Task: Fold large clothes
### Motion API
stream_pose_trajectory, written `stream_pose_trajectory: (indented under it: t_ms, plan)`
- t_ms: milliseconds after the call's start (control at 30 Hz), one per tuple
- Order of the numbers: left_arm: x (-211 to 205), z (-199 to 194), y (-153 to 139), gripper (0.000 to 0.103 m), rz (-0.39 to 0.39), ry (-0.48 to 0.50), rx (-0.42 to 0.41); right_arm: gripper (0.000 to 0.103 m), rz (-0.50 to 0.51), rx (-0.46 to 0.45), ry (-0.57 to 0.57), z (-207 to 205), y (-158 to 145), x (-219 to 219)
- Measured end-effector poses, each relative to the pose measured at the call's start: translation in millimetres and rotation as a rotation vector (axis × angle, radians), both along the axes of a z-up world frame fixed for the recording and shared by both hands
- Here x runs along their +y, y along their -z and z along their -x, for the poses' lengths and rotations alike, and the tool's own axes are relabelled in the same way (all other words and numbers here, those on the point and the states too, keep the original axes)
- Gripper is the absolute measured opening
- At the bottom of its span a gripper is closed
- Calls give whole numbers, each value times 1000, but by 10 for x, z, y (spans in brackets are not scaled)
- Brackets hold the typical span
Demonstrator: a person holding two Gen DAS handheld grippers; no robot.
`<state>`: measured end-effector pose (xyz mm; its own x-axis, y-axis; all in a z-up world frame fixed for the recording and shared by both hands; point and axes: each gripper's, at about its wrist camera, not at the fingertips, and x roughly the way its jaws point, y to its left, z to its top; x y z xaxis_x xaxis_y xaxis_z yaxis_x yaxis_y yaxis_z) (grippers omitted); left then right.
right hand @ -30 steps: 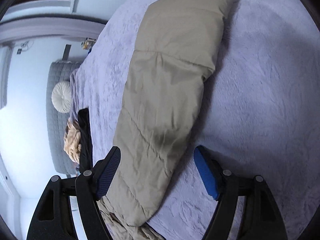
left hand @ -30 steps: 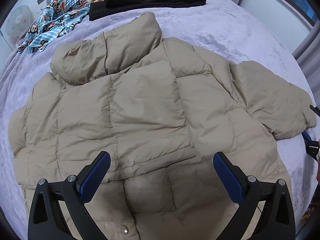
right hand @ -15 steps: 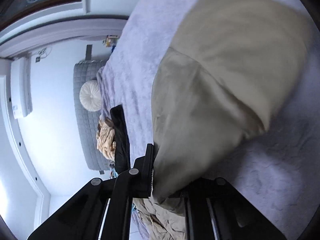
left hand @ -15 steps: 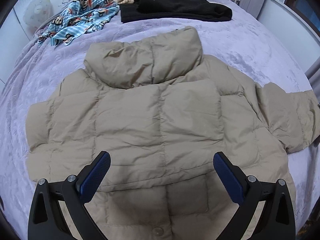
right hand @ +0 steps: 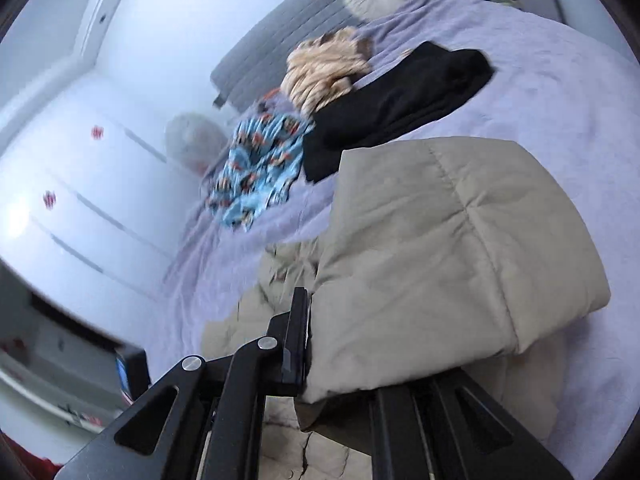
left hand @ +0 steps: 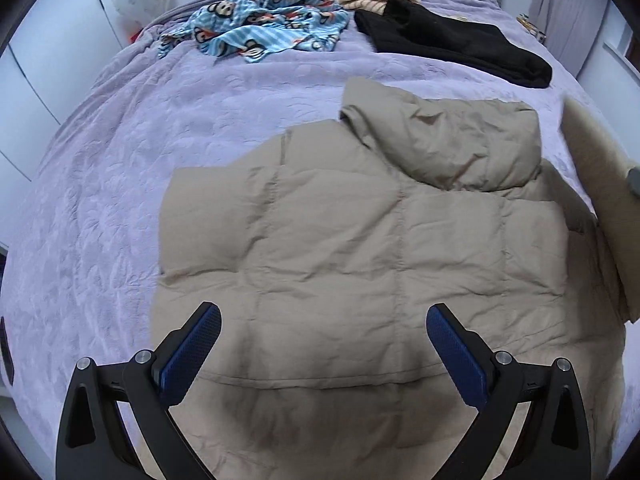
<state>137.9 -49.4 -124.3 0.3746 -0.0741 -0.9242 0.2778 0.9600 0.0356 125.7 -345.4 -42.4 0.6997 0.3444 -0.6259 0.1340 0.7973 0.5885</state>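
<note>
Your left gripper (left hand: pixel 324 344) hangs wide apart and empty over the hem of the tan puffer jacket (left hand: pixel 360 248), which lies flat on the purple bedspread (left hand: pixel 120 152); bare bedspread spreads to its left. Your right gripper (right hand: pixel 340 364) is clamped on the jacket's sleeve (right hand: pixel 440 248), lifted off the bed. Beyond lie a black garment (left hand: pixel 452 46) and a monkey-print cloth (left hand: pixel 264 28).

Matt quilted jacket (left hand: pixel 360 248) cloth, lightly creased; plush purple bedspread (left hand: pixel 120 160), embossed; at twelve o'clock, seemingly fleecy black garment (left hand: pixel 452 46).
</note>
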Motion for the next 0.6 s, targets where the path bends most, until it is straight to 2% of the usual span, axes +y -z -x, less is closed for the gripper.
stream_pose_trajectory:
  t_ms: [100,200,333,467,533,567,600]
  plan:
    - [233,-34,73,103,-8,-29,9,10,54,97,-108,-232,385,643]
    - [412,-49,132,103,11,-45,17,10,72,183,-130,-253,796,948]
    - [478,-57,232,103,29,-57,37,10,46,278,-103,-138,1240,922]
    - [390,-73,286,103,75,-41,55,10,33,338,-86,-146,1341,866]
    - [326,-94,297,103,85,-22,59,17,30,363,-82,-143,1307,836]
    - [295,-113,299,103,87,-11,65,31,28,368,-77,-128,1254,825]
    - [280,-130,307,103,94,-5,70,51,23,364,-70,-101,1184,811]
